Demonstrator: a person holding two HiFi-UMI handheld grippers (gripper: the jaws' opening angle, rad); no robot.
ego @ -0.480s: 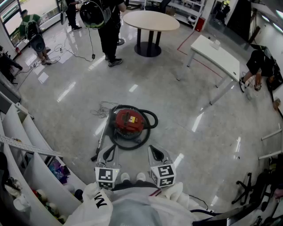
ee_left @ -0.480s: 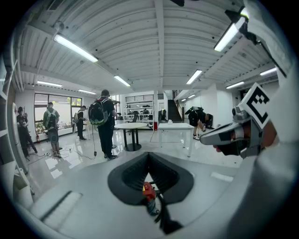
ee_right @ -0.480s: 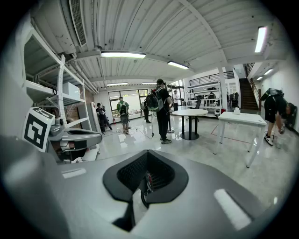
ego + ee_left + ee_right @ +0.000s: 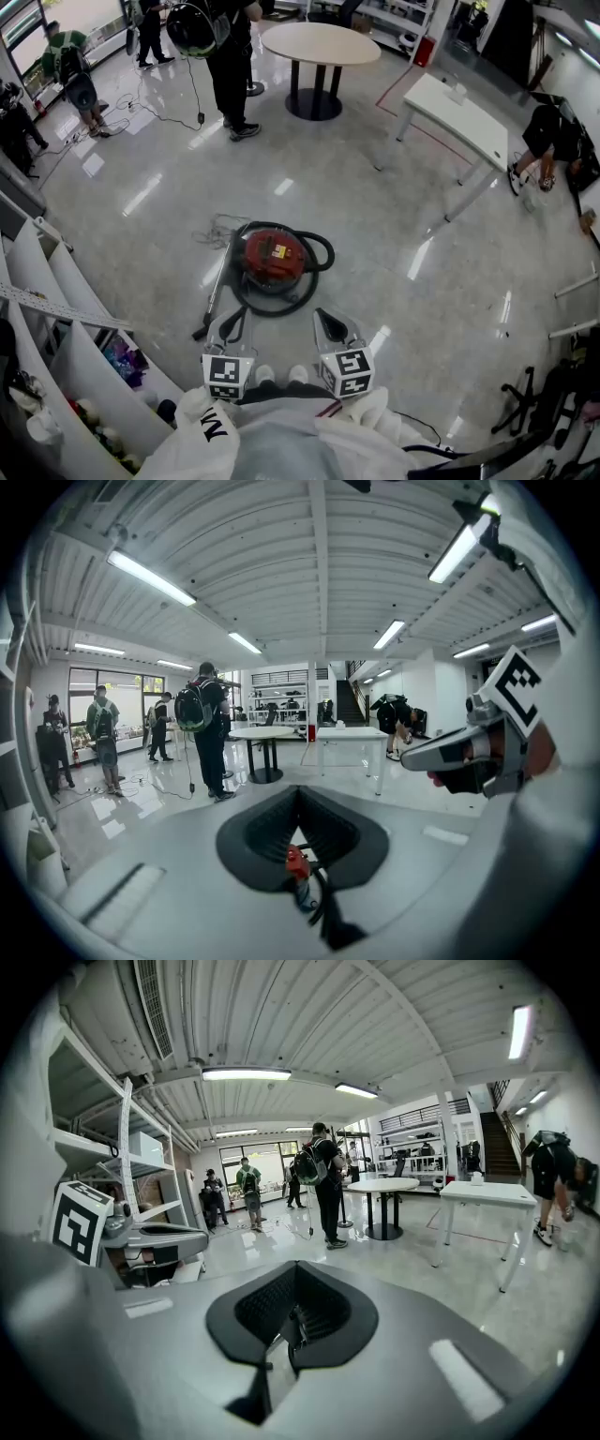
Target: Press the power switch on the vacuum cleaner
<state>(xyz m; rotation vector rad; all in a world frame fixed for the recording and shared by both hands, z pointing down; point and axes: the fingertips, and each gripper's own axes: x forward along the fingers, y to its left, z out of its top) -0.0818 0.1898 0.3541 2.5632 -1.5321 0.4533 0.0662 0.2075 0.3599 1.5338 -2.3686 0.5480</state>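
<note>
Head view showed a big shiny floor (image 4: 375, 234) with a round table (image 4: 319, 42) and a white table (image 4: 464, 117) far off at the back. A person with a backpack (image 4: 230, 66) stood near the round table, well away from the work.

The red vacuum cleaner (image 4: 274, 258) sat on the floor in the middle, in front of the person's feet. Its black hose (image 4: 319, 255) curled in a ring around it, and a long tube (image 4: 214, 298) lay on the floor by its left side.

The left gripper (image 4: 227, 330) and the right gripper (image 4: 330, 328) were held close to the body, side by side, high above the vacuum cleaner and not touching it. Both had their jaws closed together with nothing in them. In the left gripper view, a bit of the red vacuum cleaner (image 4: 296, 861) peeked out below the closed jaws.

The power switch was too small to pick out from up there. Only a little yellow patch (image 4: 278, 251) showed on the red top.

Things could go wrong from here. A gripper could land on the wrong spot because the switch was hard to find. The top looked round, so a closed tip could slide off it. The vacuum cleaner could scoot away on the smooth floor if pushed sideways. A foot could catch in the hose ring when stepping closer.
</note>
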